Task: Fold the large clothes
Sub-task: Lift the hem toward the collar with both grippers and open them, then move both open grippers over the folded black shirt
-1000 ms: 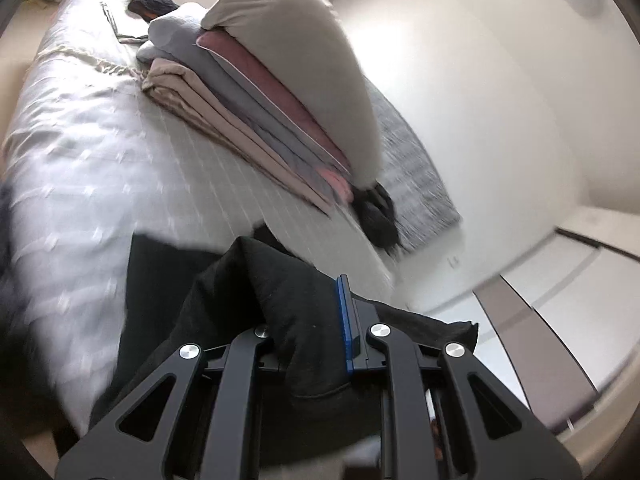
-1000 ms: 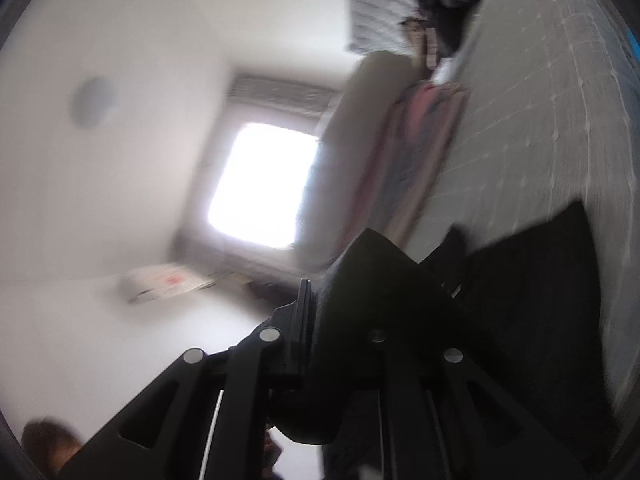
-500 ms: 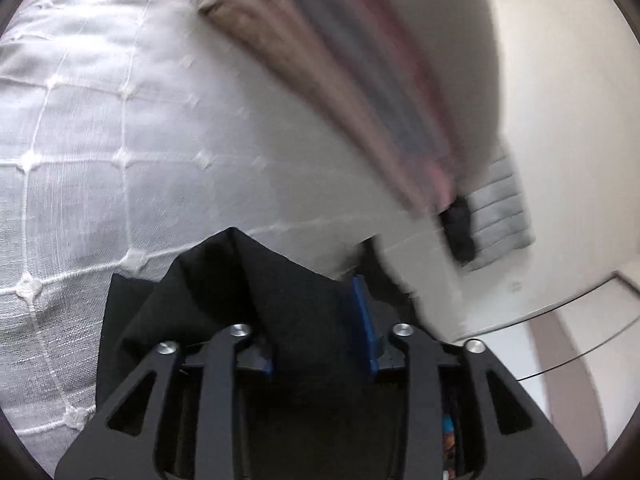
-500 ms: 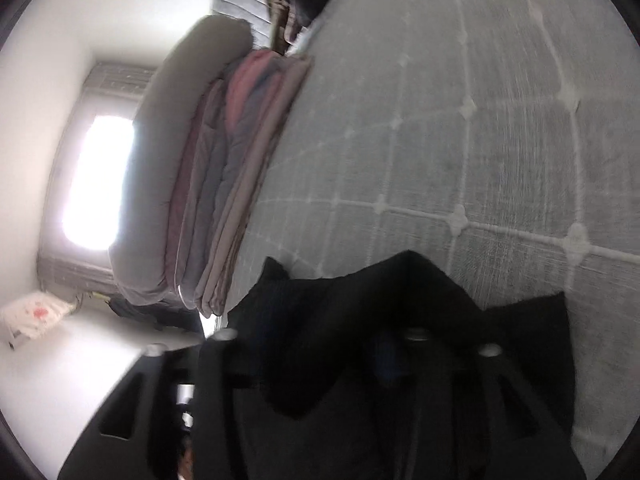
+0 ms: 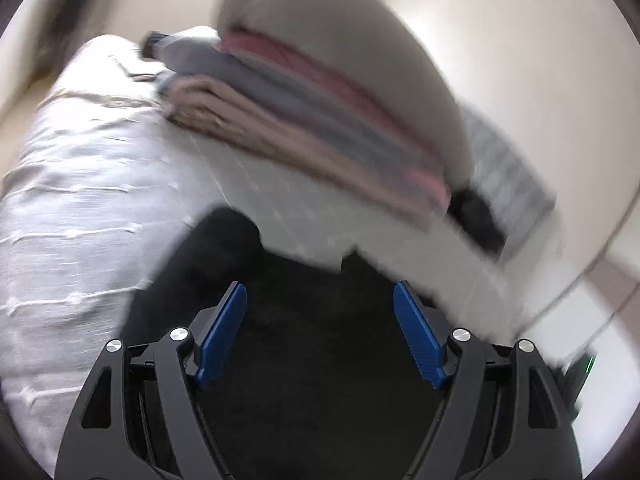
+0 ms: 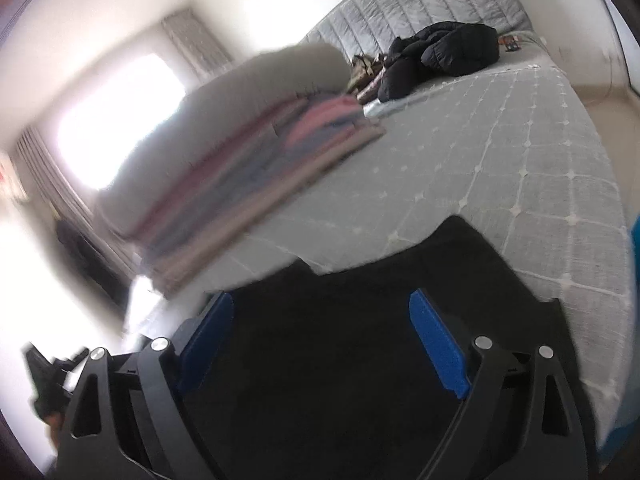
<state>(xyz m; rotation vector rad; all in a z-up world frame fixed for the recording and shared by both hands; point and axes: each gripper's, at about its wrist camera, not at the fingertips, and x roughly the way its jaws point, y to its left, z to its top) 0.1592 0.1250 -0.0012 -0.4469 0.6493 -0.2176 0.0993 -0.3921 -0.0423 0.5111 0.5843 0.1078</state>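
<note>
While black garment (image 5: pixel 320 360) lies on bed (image 5: pixel 72 208), left gripper (image 5: pixel 320 332) and right gripper (image 6: pixel 320 344) are held spread, empty; fold judged laid; fresh edge regrasp called for next

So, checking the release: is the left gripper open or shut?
Open: the left gripper has its blue pads spread wide, the black garment lying loose between them.

Quilted bed (image 6: pixel 532 168) — black garment (image 6: pixel 360 344), folded stack (image 6: pixel 256 184), dark jacket (image 6: pixel 444 54).
</note>
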